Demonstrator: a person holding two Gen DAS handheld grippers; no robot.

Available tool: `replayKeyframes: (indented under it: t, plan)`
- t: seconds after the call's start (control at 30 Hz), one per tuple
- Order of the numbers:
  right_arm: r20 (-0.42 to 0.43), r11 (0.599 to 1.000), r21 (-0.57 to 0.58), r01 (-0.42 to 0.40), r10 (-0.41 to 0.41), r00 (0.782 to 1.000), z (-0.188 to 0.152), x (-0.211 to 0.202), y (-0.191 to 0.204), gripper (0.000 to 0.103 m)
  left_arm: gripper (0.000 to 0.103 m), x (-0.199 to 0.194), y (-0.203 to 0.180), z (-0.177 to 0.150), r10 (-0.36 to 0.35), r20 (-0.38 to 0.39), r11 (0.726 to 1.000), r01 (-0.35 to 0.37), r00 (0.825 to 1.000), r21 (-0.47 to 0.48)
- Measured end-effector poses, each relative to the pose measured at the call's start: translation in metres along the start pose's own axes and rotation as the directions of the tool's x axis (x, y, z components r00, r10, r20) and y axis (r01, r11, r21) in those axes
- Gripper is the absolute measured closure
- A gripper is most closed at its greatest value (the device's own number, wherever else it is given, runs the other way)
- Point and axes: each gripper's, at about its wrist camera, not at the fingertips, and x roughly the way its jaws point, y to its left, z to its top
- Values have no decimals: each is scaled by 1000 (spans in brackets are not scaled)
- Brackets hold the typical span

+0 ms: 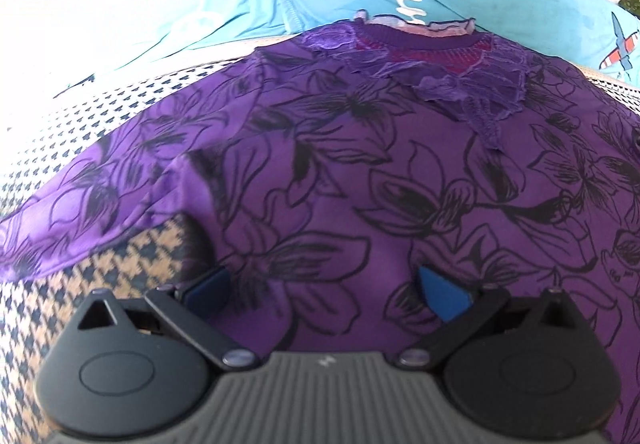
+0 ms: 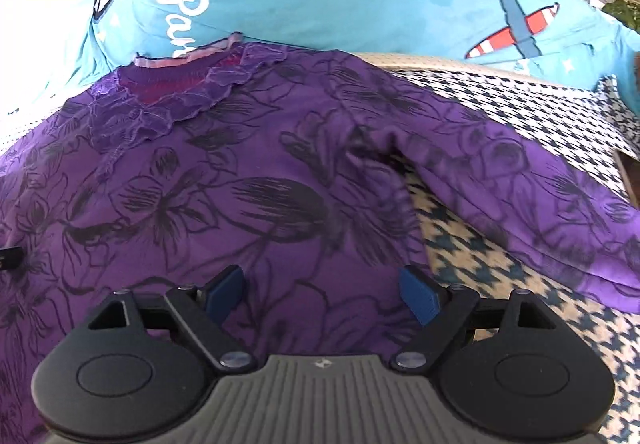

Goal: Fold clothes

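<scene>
On a houndstooth-woven cover (image 1: pixel 52 148) lies a purple top (image 1: pixel 360 172), its thin, matte cloth printed with black outlined flowers and spread flat, front up. Sheer ruffled lace (image 1: pixel 460 84) trims the neckline, with a ribbed collar band behind it (a magenta lining shows inside). Both short sleeves splay outward, slightly rumpled at the armholes. Behind the collar sits a turquoise pillow (image 2: pixel 360 0) printed with white script and a cartoon plane. Angled steeply downward, the left gripper (image 1: pixel 324 288) hovers over the lower body of the top, blue pads apart, nothing clasped. Likewise tilted, the right gripper (image 2: pixel 322 292) hangs near the side seam, jaws spread wide and empty.
</scene>
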Motion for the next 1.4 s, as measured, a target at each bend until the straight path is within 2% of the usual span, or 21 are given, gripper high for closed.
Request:
replayKeyframes:
  t: [0.27,0.47,0.63,0.73,0.93,1.03,1.17,1.3,1.4]
  plan:
    - [7,999,27,23,-23,1000,-11,-17,-9,20,0,-11,12,-11,13,4,1000,-13,1000,-29]
    - [0,989,141,36,-37,999,-24,-32,-28,19,0,-17,16,-15,8,3,999,-8,1000,-37]
    - [49,977,215,-8,-2,999,-36,-52,-32,19,0,-35,9,-21,-52,38,999,52,998,-5]
    - [93,976,208,-68,49,994,-42,-66,-20,19,0,-45,-4,-30,-73,45,997,71,996,41]
    - [149,989,103,-103,87,985,-57,-78,20,19,0,-55,-17,-48,-88,44,993,84,995,77]
    - [117,994,62,-89,81,990,-66,-72,34,19,0,-54,-17,-53,-66,37,995,63,997,73]
    - [88,999,36,10,-13,996,-75,-64,39,19,0,-54,-9,-56,-38,34,998,37,999,42]
    - [88,991,126,44,-55,995,-79,-67,23,19,0,-53,5,-56,-9,32,1000,9,999,8]
    - [84,986,148,74,-87,993,-82,-68,15,19,0,-53,11,-58,8,33,1000,-8,999,-1]
